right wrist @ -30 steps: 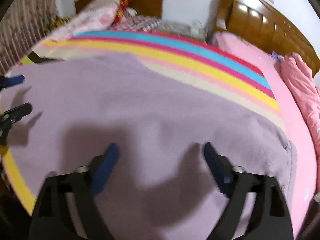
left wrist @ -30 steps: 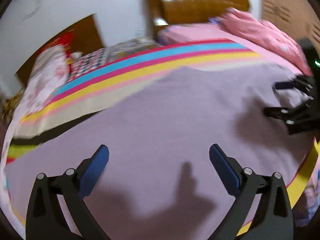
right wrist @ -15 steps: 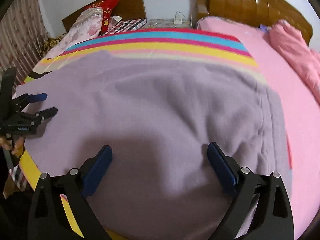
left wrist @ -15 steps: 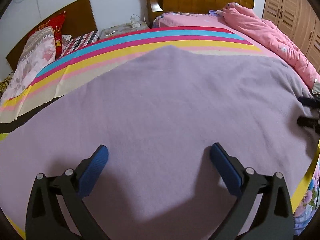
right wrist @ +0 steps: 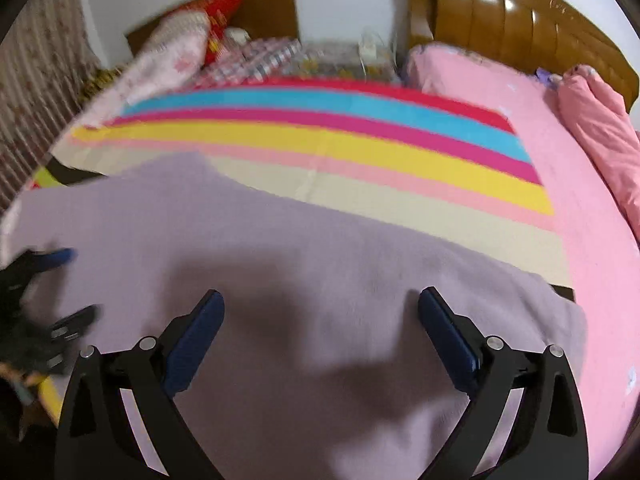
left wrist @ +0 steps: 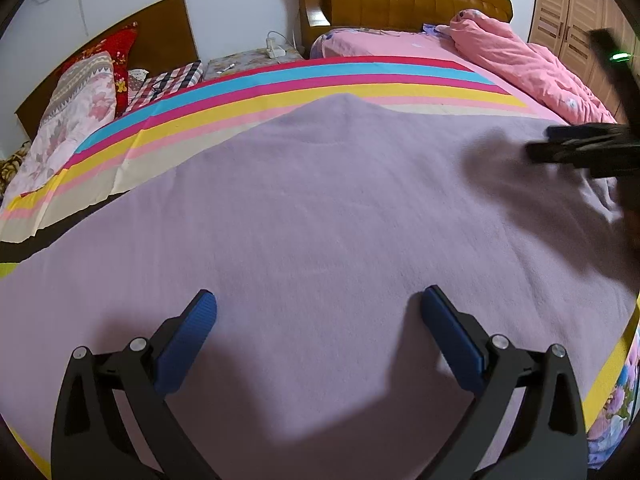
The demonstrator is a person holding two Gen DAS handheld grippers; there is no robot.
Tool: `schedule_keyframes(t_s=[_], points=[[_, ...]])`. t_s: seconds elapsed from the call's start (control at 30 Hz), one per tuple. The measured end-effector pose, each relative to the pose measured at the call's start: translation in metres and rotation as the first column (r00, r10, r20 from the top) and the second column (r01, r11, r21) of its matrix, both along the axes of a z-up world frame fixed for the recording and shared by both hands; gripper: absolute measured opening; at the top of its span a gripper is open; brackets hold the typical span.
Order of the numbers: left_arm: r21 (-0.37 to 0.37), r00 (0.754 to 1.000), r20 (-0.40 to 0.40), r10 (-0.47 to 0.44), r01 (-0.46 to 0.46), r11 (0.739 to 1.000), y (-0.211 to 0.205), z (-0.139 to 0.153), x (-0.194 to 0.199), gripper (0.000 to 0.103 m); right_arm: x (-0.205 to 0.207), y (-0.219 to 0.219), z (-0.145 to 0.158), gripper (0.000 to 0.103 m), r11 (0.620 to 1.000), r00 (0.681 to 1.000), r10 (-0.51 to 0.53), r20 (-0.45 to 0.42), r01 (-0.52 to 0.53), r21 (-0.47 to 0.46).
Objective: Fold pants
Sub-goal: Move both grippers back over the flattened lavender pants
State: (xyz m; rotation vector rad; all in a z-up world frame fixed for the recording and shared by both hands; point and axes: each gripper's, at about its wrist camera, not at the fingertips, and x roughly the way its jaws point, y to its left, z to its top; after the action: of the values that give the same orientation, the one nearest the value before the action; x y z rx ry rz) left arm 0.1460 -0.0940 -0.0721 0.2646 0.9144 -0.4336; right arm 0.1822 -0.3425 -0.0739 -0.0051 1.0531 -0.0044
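The pants (left wrist: 320, 208) are a wide lilac fleece piece lying flat on the bed, also filling the lower half of the right wrist view (right wrist: 280, 256). My left gripper (left wrist: 319, 302) hovers open over the near part of the cloth, with nothing between its blue pads. At the right edge of the left wrist view, my right gripper (left wrist: 568, 148) shows as a blurred dark shape above the cloth. In its own view the right gripper (right wrist: 320, 304) stands open and empty. The left gripper (right wrist: 70, 286) appears at that view's left edge, blurred.
A rainbow-striped blanket (left wrist: 280, 88) lies beyond the pants on the bed. A pink sheet (right wrist: 580, 208) and a crumpled pink quilt (left wrist: 520, 60) lie on the right. Behind stand wooden headboards (left wrist: 400, 0), pillows (left wrist: 76, 100) and a wardrobe (left wrist: 568, 12).
The right gripper has swung further into the right edge of the left wrist view, over the cloth. The right wrist view has turned left and blurred. Both grippers stay open.
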Motion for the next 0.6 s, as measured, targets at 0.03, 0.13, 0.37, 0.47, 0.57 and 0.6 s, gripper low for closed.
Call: schedule_keyframes(t_s=[0.03,0.13,0.37,0.47,0.57,0.6], points=[[-0.001,1.0,-0.001,0.001,-0.001,1.0,-0.001,0.0,0.0,0.102,0.003,-0.002,-0.006,0.096,1.0,1.0,0.004,-0.007,-0.004,0.0],[-0.003,1.0,-0.001,0.001,-0.001,1.0,-0.001,0.0,0.0,0.102,-0.002,-0.011,-0.007,0.098,0.999,1.0,-0.004,0.021,0.003,0.046],[-0.008,1.0,-0.005,0.002,-0.002,1.0,0.0,0.001,0.002,0.102,-0.007,-0.015,-0.007,0.097,0.998,0.998,-0.062,0.019,0.061,0.018],[-0.008,1.0,-0.005,0.002,-0.002,1.0,0.0,0.001,0.002,0.102,0.001,0.008,0.012,0.097,0.992,0.992,-0.122,0.032,0.123,-0.022],[-0.008,1.0,-0.005,0.002,-0.002,1.0,0.0,0.001,0.002,0.102,0.017,0.053,0.023,0.097,1.0,0.994,0.004,0.109,-0.007,0.024],[-0.008,1.0,-0.005,0.002,-0.002,1.0,-0.001,0.001,0.002,0.102,0.027,0.069,0.02,0.097,0.999,0.993,0.034,0.109,-0.036,0.019]])
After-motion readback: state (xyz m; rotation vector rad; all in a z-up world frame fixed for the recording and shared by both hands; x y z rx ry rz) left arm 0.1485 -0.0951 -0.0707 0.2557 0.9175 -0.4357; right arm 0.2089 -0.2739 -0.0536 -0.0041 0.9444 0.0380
